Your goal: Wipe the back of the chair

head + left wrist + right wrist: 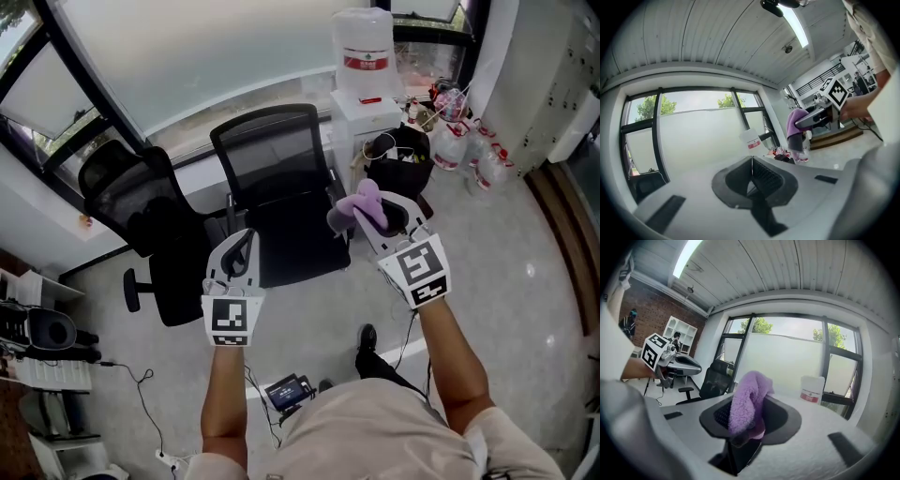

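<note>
In front of the person, near the window, stands the black chair. Its mesh back is at the far side, upright and facing the person. A second black chair stands just to its left.

I judge that the wiping is not yet begun. The purple cloth is held in the air, to the right of the chair and nearer than the back, and it touches no part of the chair. So all of the back is left to wipe, and first the cloth must be brought forward and to the left onto the mesh.

The right gripper is clamped on the purple cloth. In the right gripper view the cloth stands up in a soft bunch from between the jaws, which press on its lower part. The left gripper is at the near left of the seat. Its jaws are together and hold nothing, and it touches nothing.
</note>
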`<state>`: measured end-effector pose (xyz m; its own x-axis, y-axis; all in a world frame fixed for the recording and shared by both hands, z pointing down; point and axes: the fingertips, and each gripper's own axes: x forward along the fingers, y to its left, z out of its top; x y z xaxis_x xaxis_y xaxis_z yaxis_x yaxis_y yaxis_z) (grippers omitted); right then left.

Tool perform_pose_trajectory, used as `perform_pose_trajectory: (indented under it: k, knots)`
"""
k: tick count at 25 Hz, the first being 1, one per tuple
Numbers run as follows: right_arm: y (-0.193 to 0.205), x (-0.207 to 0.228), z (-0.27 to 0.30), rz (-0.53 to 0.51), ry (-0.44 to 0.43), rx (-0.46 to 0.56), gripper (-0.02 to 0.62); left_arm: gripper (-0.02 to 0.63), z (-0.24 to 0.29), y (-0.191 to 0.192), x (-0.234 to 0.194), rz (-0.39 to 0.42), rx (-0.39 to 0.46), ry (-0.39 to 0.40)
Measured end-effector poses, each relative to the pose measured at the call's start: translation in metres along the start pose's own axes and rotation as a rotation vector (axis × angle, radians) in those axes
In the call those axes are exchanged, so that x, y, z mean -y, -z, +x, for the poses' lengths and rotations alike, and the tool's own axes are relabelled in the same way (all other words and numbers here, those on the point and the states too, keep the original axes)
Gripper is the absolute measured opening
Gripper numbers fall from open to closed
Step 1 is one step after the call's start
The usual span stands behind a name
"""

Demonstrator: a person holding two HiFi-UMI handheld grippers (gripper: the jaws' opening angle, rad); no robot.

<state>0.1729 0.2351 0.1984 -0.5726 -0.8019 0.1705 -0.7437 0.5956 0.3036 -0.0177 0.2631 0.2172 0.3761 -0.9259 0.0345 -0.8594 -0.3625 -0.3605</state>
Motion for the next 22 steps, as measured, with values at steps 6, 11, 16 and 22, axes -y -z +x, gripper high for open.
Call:
perform_pose_trajectory:
  k: [6, 11, 16, 22]
  knots:
    - [0.019, 0.039, 0.063, 0.018, -0.072, 0.002, 0.112, 0.009, 0.056, 0.015, -0.013, -0.021, -0.060, -0.053]
    - [0.028, 0.069, 0.110, 0.011, -0.133, -0.005, 0.112, 0.009, 0.100, 0.024, -0.029, -0.030, -0.081, -0.109]
    - [0.037, 0.088, 0.142, 0.014, -0.186, -0.002, 0.112, 0.009, 0.129, 0.030, -0.035, -0.022, -0.113, -0.143]
    - [0.040, 0.114, 0.167, 0.041, -0.228, 0.024, 0.112, 0.009, 0.163, 0.032, -0.040, -0.013, -0.144, -0.178]
